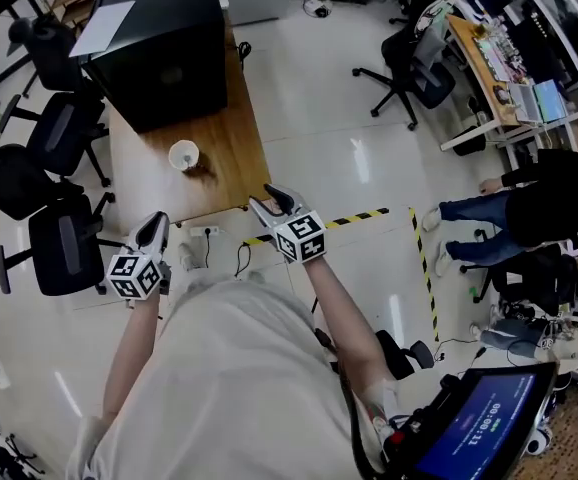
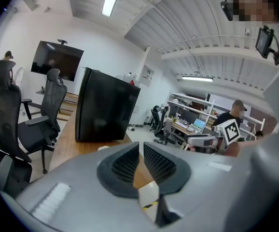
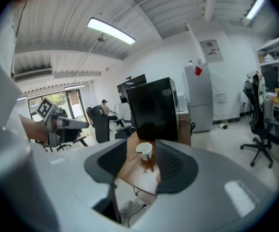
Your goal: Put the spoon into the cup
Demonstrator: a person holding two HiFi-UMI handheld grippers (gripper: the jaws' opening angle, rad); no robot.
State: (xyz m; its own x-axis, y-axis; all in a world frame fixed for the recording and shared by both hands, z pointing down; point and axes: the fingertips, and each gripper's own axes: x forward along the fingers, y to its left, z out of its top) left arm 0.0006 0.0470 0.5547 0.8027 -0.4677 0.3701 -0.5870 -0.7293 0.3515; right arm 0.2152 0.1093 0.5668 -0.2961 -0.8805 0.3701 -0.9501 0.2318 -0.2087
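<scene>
Fingers (image 3: 171,164) are spread on the right gripper (image 1: 267,199), closed on the left gripper (image 1: 155,224), both empty; cup (image 1: 184,154) well ahead, spoon not made out.

The long rectangular brown wooden table (image 1: 234,158) carries a large black rectangular box (image 1: 159,48) on its far half. A white round cup (image 1: 183,154) stands upright on the near half, apart from the box. A small brown item (image 1: 205,169), too small to identify, lies just beside the cup.
</scene>
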